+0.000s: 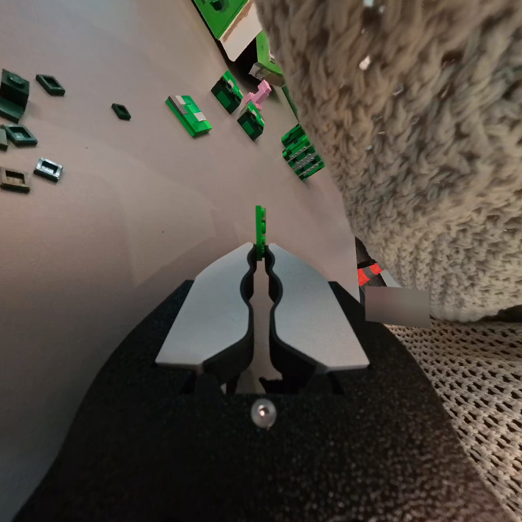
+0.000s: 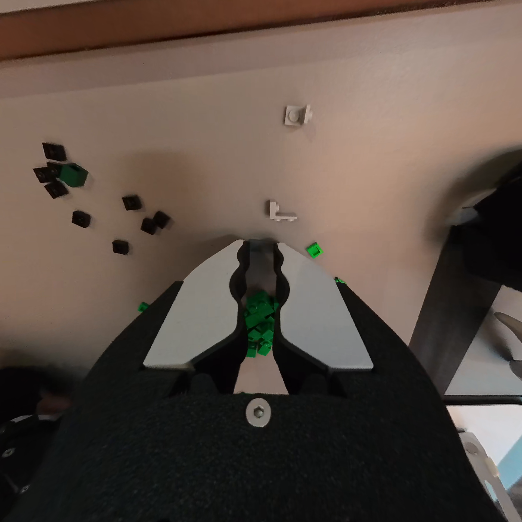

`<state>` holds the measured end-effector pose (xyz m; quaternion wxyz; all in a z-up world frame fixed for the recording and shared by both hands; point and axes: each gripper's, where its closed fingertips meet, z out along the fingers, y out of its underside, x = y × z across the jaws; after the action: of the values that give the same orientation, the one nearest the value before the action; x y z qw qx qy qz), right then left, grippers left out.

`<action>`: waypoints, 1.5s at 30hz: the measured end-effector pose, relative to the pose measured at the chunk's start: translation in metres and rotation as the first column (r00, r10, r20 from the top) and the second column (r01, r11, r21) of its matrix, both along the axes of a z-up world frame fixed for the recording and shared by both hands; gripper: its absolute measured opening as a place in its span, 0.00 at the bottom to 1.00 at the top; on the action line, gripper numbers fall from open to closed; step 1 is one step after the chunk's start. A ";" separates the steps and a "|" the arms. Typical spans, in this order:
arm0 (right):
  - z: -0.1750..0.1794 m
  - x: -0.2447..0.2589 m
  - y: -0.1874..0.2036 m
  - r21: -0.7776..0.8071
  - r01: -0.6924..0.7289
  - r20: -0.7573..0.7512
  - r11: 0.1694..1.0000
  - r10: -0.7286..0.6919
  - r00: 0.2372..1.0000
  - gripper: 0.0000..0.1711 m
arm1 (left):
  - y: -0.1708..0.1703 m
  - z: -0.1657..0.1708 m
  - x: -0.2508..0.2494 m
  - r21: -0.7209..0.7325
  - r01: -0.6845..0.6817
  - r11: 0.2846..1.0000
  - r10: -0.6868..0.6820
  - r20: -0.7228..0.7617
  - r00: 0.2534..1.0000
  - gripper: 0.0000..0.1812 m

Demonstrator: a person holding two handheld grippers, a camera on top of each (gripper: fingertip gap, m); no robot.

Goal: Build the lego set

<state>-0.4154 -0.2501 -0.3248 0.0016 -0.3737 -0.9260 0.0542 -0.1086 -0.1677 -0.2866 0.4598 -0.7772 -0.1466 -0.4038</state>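
My left gripper (image 1: pixel 260 252) is shut on a thin green plate (image 1: pixel 260 226), held edge-on above the table. Beyond it lie green sub-assemblies: a flat green-and-grey one (image 1: pixel 188 115), two dark-green blocks (image 1: pixel 226 94) (image 1: pixel 250 120), a studded stack (image 1: pixel 302 158) and a pink piece (image 1: pixel 258 96). My right gripper (image 2: pixel 261 245) is open with a narrow gap and holds nothing. It hovers low over a pile of small green bricks (image 2: pixel 260 324), seen between its fingers.
A fuzzy beige sleeve (image 1: pixel 409 141) fills the right of the left wrist view. Dark tiles (image 1: pixel 50 84) lie at the left and a green box (image 1: pixel 226 17) at the top. Near the right gripper are white brackets (image 2: pixel 295 114) (image 2: pixel 279 211), a green tile (image 2: pixel 314 250), black pieces (image 2: pixel 131 202) and a dark post (image 2: pixel 452 310). The left gripper's tips are roughly 30 cm from the right gripper's.
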 end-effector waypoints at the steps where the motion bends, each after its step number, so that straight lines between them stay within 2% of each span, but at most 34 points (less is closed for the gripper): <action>1: 0.000 0.000 0.000 -0.003 -0.002 -0.006 1.000 0.002 1.000 0.09 | 0.000 0.000 0.000 0.000 0.000 1.000 0.000 0.001 1.000 0.02; 5: 0.010 0.007 0.006 -0.032 -0.034 -0.077 0.999 0.031 0.997 0.09 | 0.000 0.000 0.000 -0.002 0.004 1.000 -0.004 0.004 1.000 0.02; 9: 0.050 0.035 0.027 -0.124 -0.054 -0.271 0.991 0.019 0.962 0.09 | -0.001 -0.001 0.001 -0.010 0.010 1.000 -0.010 0.008 1.000 0.02; 12: 0.080 0.083 0.056 -0.224 -0.009 -0.391 0.975 -0.082 0.917 0.09 | -0.001 -0.001 0.003 -0.014 0.021 1.000 -0.021 0.019 1.000 0.02; 15: 0.099 0.153 0.087 -0.360 0.049 -0.458 0.932 -0.222 0.861 0.09 | -0.002 -0.002 0.006 -0.024 0.032 0.999 -0.032 0.035 0.999 0.02; 20: 0.086 0.265 0.103 -0.492 0.044 -0.490 0.870 -0.318 0.811 0.09 | -0.006 -0.004 0.019 -0.065 0.086 0.994 -0.081 0.081 0.993 0.02; 24: 0.068 0.315 0.102 -0.483 0.074 -0.524 0.872 -0.356 0.774 0.09 | -0.006 -0.005 0.025 -0.077 0.106 0.991 -0.097 0.108 0.989 0.02; 27: 0.066 0.326 0.099 -0.521 0.122 -0.544 0.845 -0.439 0.715 0.09 | -0.004 -0.006 0.027 -0.088 0.093 0.992 -0.086 0.082 0.993 0.02; 30: 0.066 0.327 0.097 -0.518 0.128 -0.594 0.846 -0.463 0.658 0.09 | -0.001 -0.007 0.030 -0.089 0.081 0.993 -0.075 0.070 0.995 0.02; 39: 0.049 0.333 0.088 -0.476 0.137 -0.551 0.869 -0.416 0.724 0.09 | 0.004 -0.011 0.046 -0.124 0.086 0.988 -0.087 0.001 0.996 0.02; 45: 0.042 0.335 0.089 -0.421 0.145 -0.552 0.896 -0.380 0.742 0.09 | 0.003 -0.011 0.046 -0.119 0.086 0.989 -0.084 0.025 0.996 0.02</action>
<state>-0.0803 -0.1610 -0.2826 0.2476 -0.4574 -0.7846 0.3374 -0.0630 -0.1642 -0.2972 0.3933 -0.8047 -0.1420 -0.4215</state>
